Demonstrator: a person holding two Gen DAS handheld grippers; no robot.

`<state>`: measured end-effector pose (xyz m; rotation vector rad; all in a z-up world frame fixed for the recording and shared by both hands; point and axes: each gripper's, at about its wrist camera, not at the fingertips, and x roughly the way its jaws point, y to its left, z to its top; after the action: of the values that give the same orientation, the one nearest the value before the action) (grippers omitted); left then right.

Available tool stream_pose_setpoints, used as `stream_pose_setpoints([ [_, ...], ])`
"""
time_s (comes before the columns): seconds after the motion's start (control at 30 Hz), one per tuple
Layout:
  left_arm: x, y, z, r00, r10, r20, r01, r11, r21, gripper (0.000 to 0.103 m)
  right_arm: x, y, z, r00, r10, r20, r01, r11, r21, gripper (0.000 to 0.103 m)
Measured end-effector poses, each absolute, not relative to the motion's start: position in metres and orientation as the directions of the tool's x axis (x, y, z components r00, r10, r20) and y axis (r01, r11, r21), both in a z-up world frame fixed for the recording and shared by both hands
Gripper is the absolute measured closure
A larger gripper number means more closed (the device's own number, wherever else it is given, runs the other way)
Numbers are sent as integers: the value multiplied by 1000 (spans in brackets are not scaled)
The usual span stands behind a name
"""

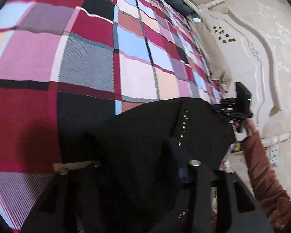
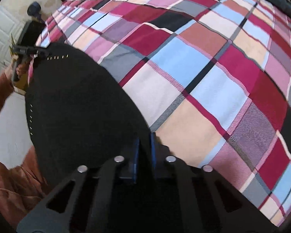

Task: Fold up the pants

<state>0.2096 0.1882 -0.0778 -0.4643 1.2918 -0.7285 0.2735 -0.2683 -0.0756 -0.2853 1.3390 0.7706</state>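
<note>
Pants [image 2: 77, 106]: black, laid at edge of plaid bedspread [image 2: 203, 68], gold studs seen.
Right gripper [image 2: 144, 147]: clamped on pants edge, cloth pinched between pads.
Left gripper [image 1: 176, 155]: narrowed onto pants edge, cloth gripped.

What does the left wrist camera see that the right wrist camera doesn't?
Only the left view shows the cream carved headboard and a beige pillow along the bed's edge. Only the right view shows a white panelled door and the right gripper pinching the fabric close up. Both show the black pants with their rows of small gold studs on the plaid bedcover.
</note>
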Motion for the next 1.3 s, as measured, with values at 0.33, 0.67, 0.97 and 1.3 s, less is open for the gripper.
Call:
stream_pose_setpoints([
  [0.33,267,191,-44,266,-702,-660,202,710,-674,94,300,-276,-29,288,221,-932,-566,824,21,97],
  [0.67,234,196,-16,340,-750,-567,252,654,-713,94,228,-275,16,544,189,-817,-523,838,-155,97],
  [0.97,120,218,-36,417,-757,-502,214,619,-756,90,75,-251,-19,656,123,-745,-465,843,-270,97],
  [1.3,26,261,-96,514,-736,-440,-28,498,-867,58,10,-252,-70,618,145,-773,-385,913,-136,75],
])
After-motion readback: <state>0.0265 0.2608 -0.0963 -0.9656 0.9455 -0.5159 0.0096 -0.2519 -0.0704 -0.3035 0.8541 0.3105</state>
